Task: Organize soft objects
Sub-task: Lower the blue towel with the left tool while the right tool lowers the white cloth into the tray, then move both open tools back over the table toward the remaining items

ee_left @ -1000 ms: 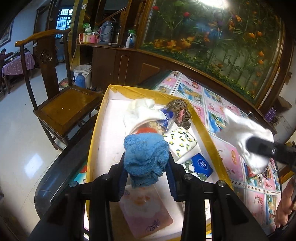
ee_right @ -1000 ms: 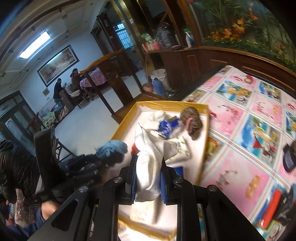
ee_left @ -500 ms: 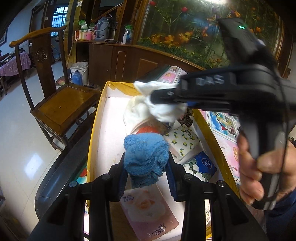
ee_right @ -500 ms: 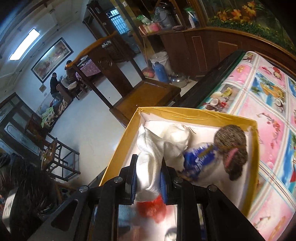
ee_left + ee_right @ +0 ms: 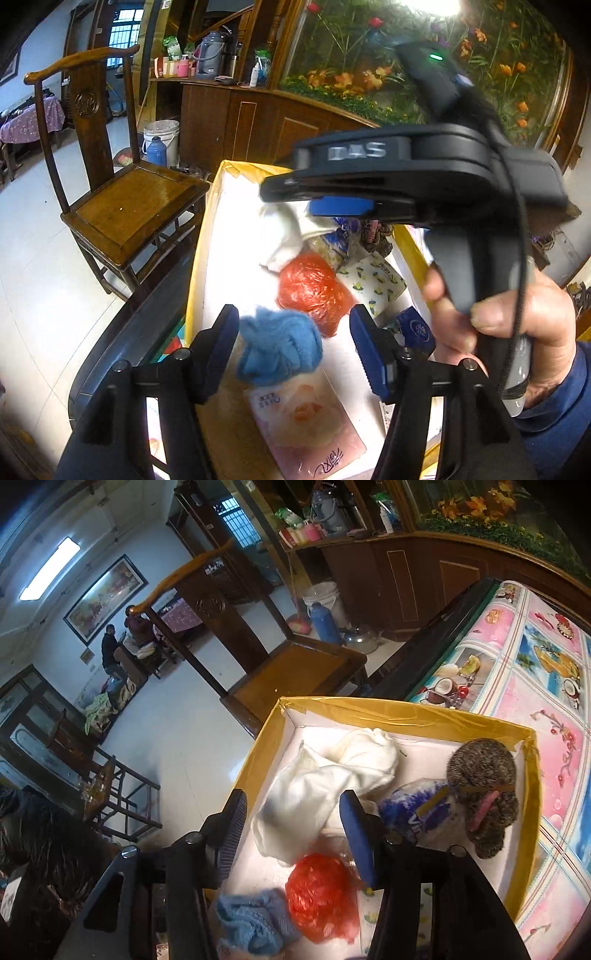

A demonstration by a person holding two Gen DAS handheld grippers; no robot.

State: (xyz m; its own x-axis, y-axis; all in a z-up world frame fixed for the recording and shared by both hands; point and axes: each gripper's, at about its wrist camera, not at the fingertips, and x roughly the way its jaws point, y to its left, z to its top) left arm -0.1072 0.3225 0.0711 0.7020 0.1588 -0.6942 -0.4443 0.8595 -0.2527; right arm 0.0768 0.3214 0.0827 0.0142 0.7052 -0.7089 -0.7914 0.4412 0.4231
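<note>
A yellow-rimmed box with a white inside holds the soft things. A blue cloth lies loose in it between the open fingers of my left gripper. A white cloth lies in the box's far part, under my open right gripper, whose body crosses the left wrist view. A red plastic bundle, a brown yarn ball, a blue-white packet and tissue packs also lie inside.
A wooden chair stands left of the box, off the table's dark edge. A pink patterned tablecloth spreads to the right. A wooden cabinet and an aquarium stand behind.
Both grippers have opened. The blue cloth has dropped from the left gripper and the white cloth from the right gripper, both into the box.
</note>
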